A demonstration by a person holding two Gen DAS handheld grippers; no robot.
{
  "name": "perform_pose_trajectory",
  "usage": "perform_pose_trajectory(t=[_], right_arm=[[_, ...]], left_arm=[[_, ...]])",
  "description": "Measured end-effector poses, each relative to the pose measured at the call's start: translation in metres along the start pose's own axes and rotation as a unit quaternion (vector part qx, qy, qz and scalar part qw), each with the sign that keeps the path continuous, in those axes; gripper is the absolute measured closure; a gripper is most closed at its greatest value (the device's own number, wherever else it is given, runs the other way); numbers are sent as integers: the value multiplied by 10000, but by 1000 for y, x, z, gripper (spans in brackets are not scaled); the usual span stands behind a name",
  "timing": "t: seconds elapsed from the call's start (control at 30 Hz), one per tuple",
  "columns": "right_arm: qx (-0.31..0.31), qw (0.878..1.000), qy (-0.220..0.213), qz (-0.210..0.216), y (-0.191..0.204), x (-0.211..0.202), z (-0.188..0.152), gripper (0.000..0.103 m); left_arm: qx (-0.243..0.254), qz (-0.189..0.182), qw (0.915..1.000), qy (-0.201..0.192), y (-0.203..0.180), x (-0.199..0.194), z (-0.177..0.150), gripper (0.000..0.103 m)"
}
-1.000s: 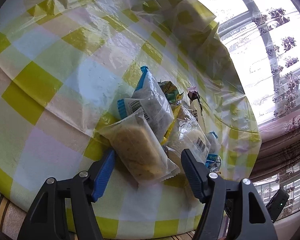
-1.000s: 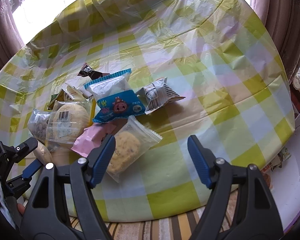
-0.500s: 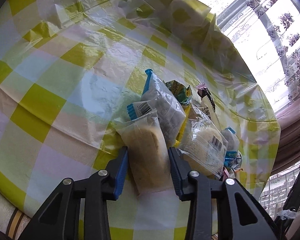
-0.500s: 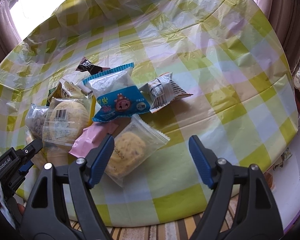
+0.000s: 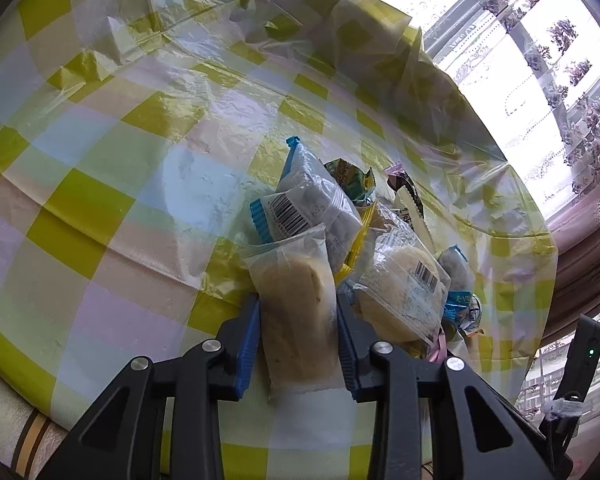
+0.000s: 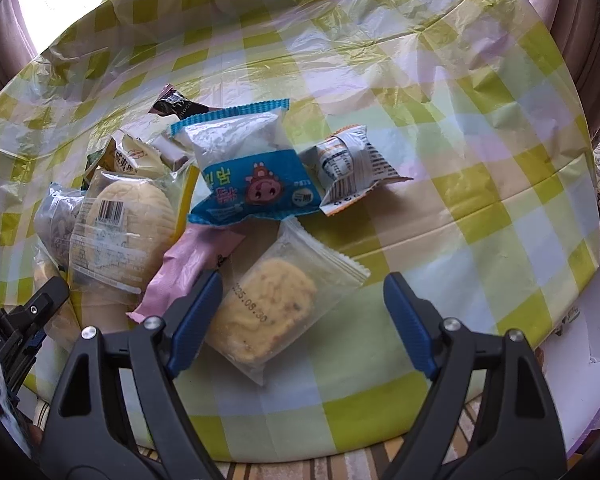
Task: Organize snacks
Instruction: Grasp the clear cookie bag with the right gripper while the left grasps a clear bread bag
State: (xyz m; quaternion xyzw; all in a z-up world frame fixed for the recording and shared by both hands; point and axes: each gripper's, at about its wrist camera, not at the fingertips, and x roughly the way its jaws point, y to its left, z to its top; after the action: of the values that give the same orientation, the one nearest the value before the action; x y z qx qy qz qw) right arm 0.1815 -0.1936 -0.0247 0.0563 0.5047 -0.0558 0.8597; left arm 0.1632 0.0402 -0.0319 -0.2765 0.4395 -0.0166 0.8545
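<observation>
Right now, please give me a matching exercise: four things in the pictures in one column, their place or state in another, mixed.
1. left hand-held gripper
2. right hand-held gripper
3. pink packet
4. blue cartoon packet

A. partly under the blue packet
B. jaws wide, opening
C. closing on a clear cake packet
D. beside a striped white packet

Pairs: 1-C, 2-B, 3-A, 4-D

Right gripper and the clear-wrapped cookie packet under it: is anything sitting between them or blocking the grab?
Nothing visible does. The cookie packet lies flat on the checked tablecloth between the fingers of the right gripper, whose jaws are opening wide of it. The pink wrapper lies just beside the left finger, not over the packet.
</observation>
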Motion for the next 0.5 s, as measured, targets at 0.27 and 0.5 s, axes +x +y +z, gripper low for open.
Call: perform_pose_trajectory(t=[0.27, 0.5], right_arm=[[-172, 9998, 70, -121, 2, -4, -10, 53], [-284, 9996, 75, 31, 3, -9, -15, 64]], left_arm=[[152, 42, 9998, -76, -5, -11, -5, 67], [284, 102, 9994, -138, -9, -21, -11, 67]])
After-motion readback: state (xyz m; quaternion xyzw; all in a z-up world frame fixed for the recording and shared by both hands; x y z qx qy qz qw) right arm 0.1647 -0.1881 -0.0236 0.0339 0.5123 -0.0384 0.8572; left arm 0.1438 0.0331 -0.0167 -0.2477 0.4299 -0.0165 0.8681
